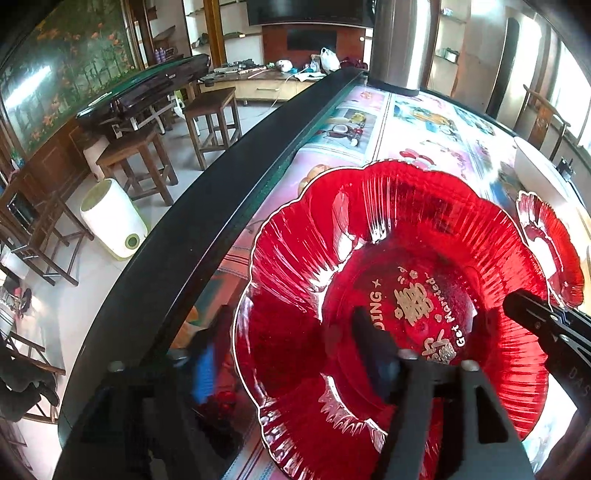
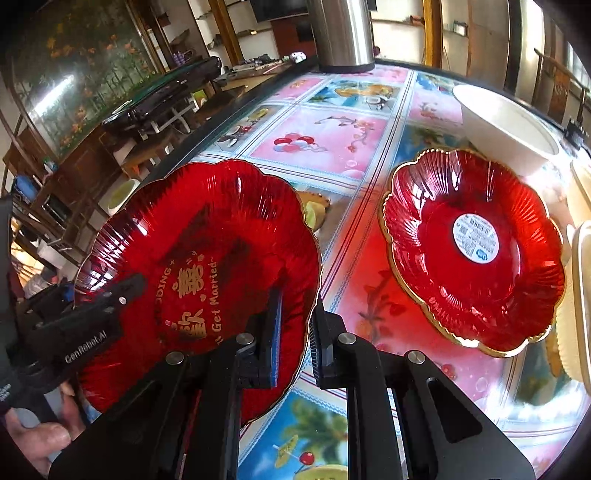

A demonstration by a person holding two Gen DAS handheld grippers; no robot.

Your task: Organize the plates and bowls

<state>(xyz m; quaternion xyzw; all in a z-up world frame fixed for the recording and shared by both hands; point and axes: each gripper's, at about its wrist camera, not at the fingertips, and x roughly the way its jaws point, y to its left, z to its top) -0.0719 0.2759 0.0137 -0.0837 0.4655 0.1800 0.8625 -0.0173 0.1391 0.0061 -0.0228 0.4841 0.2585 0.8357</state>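
Note:
A red glass plate with gold lettering lies at the table's left edge, low over the tablecloth. My right gripper is shut on its right rim, and in the left wrist view it shows as a black finger on that rim. My left gripper stands open across the plate's left rim, one finger over the plate's inside and the other outside it. A second red plate with a white sticker lies to the right, with a white bowl behind it.
A steel flask stands at the far end of the table. Cream-coloured dishes sit at the right edge. The black table rim runs along the left, with wooden stools and a white bin on the floor beyond. A hand holds the left gripper.

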